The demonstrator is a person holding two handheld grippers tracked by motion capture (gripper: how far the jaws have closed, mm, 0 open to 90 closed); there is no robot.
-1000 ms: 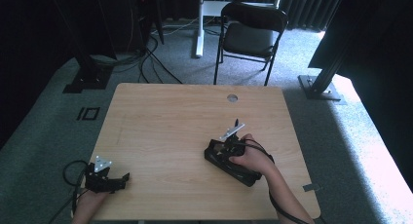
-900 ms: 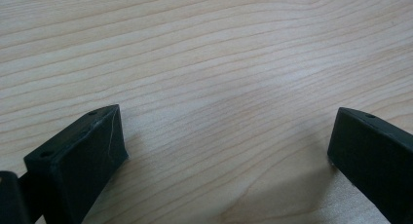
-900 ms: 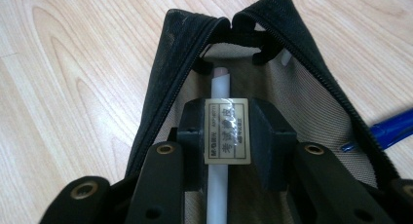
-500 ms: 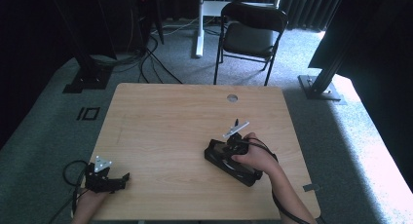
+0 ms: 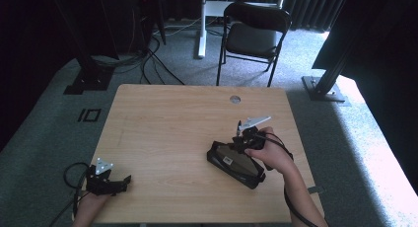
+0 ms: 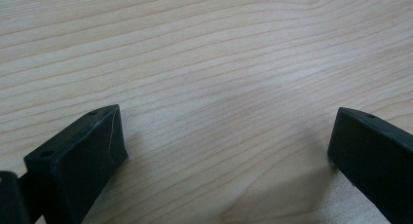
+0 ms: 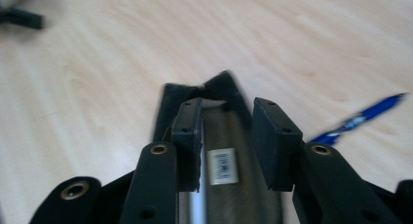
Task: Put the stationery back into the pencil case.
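I read the step in hand as work around the open black pencil case, which lies on the right part of the wooden table, near its front edge and skewed to it. In the right gripper view its rim runs straight away under my jaws, with a white barcode label on the lining and what looks like a slim silver pen along the left inner edge. A blue pen lies on the bare wood just beside the case, apart from it.

The right gripper hangs over the near half of the case; its jaws have just been opening a little and now stand partly apart, with nothing pinched between the pads, only the lining showing through the gap.

To do this well I would clear the case wall before swinging toward the blue pen; spread the jaws wider than its barrel; come down across its length, not along it; and close near its middle so it does not pivot. I would also keep the pads off the case rim, since a light case would probably slide at a nudge.

The right hand reaches in from the bottom right, wrist bent, gripper pitched forward and down toward the case. The left gripper sits low at the table's front left corner, well apart from the case, its jaws wide open over bare wood.
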